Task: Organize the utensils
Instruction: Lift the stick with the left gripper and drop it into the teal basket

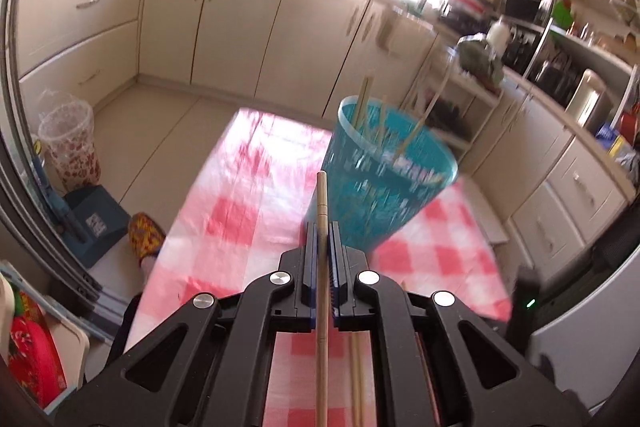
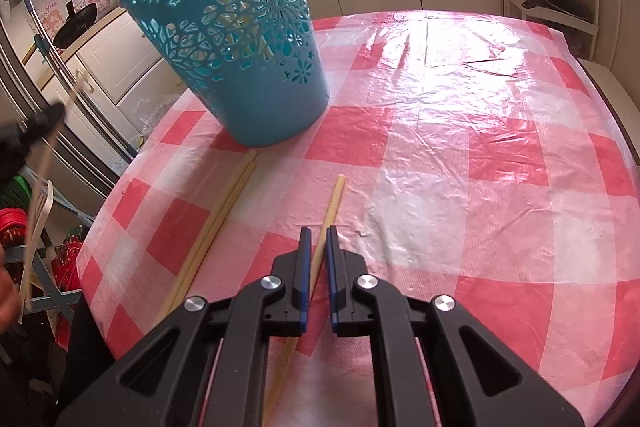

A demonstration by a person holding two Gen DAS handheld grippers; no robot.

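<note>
Carrying step under way: left gripper (image 1: 324, 227) clamping one chopstick (image 1: 321, 203), nearing blue basket (image 1: 384, 183) by the table's (image 2: 480, 131) far-left edge. Right gripper (image 2: 316, 239) pinching another chopstick (image 2: 332, 203) lying near the near edge. Needing next: tipping into the rim.

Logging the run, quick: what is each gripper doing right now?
Left gripper: shut on a chopstick.
Right gripper: fingers nearly shut around a chopstick on the table; grip cannot be told.
</note>
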